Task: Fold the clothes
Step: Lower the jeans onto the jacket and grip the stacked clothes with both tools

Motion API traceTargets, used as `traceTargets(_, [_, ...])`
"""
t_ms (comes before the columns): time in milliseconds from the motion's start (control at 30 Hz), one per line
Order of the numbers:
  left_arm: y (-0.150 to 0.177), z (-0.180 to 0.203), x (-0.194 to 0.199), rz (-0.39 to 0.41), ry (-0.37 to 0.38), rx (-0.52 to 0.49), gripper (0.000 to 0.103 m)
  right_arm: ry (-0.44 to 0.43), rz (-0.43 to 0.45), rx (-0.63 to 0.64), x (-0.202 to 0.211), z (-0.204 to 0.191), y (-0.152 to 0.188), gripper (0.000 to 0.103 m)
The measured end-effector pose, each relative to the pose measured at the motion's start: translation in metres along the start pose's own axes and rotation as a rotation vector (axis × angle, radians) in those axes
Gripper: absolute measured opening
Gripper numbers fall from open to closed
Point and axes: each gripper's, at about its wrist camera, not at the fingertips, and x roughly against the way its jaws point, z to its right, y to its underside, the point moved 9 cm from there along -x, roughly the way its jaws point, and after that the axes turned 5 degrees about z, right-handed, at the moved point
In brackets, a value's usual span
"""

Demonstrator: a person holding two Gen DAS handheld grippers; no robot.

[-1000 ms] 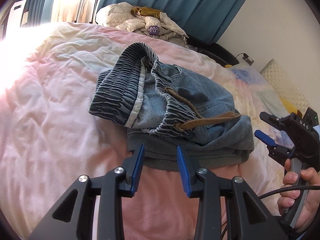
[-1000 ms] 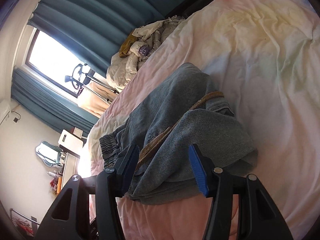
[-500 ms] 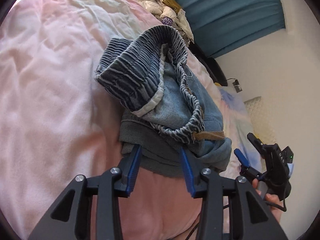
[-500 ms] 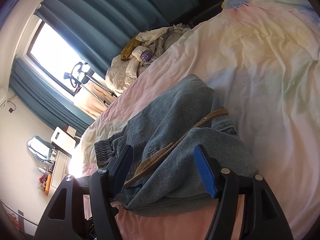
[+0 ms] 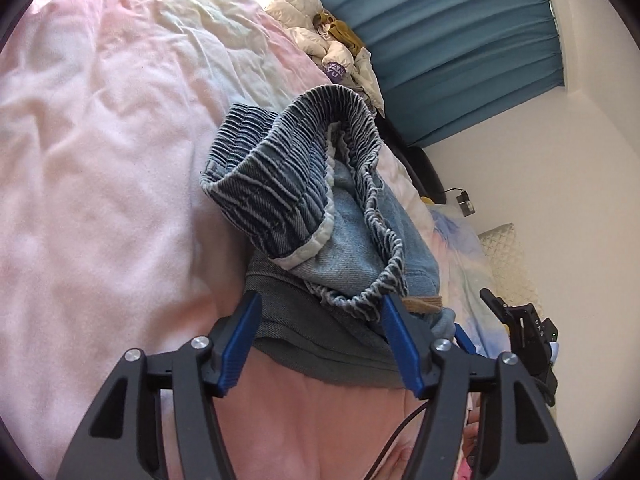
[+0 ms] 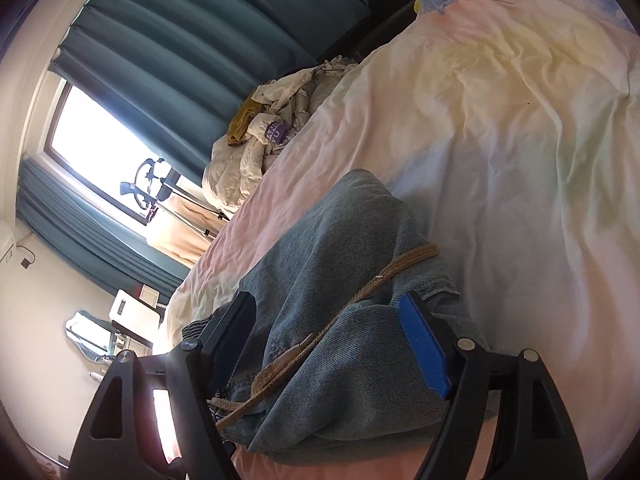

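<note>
Both grippers, left and right, gape around the jeans; we should bite every layer near the drawstring before lifting.

1. Pretty clearly a bedroom in someone's home: a big bed with a rumpled pastel pink and yellow duvet fills most of both views.
2. A quilted cream pillow sits at the head end against a plain white wall.
3. Long teal curtains hang beside a bright window.
4. A heap of unfolded laundry is dumped at the bed's far edge.
5. Off in the corner there's what looks like a small mirror above some furniture, though it's too tiny and warped to be sure.
</note>
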Motion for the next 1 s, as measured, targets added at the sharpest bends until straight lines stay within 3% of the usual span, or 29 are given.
traceTargets(67, [-0.002, 0.0, -0.001, 0.017, -0.018, -0.014, 0.072, -0.018, 0.004, -0.01, -0.002, 0.0, -0.002, 0.075])
traceTargets(167, [-0.004, 0.008, -0.001, 0.015, 0.015, 0.008, 0.073, -0.046, 0.009, 0.005, -0.004, -0.006, -0.003, 0.076])
traceTargets(300, [0.001, 0.033, -0.003, -0.003, 0.07, -0.083, 0.073, -0.026, 0.007, 0.071, -0.007, -0.015, 0.001, 0.076])
traceTargets(367, [0.003, 0.037, -0.007, -0.021, 0.047, -0.128, 0.073, -0.02, 0.002, 0.083, -0.009, -0.016, 0.003, 0.076])
traceTargets(533, [0.007, 0.026, -0.021, -0.056, -0.037, -0.124, 0.073, -0.017, -0.001, 0.082, -0.01, -0.015, 0.004, 0.076])
traceTargets(700, [0.005, 0.018, -0.018, -0.059, -0.035, -0.106, 0.073, -0.007, -0.008, 0.092, -0.013, -0.015, 0.006, 0.076])
traceTargets(1000, [0.002, 0.002, -0.025, -0.114, 0.036, 0.01, 0.074, 0.259, -0.091, 0.327, -0.027, 0.001, 0.021, 0.076])
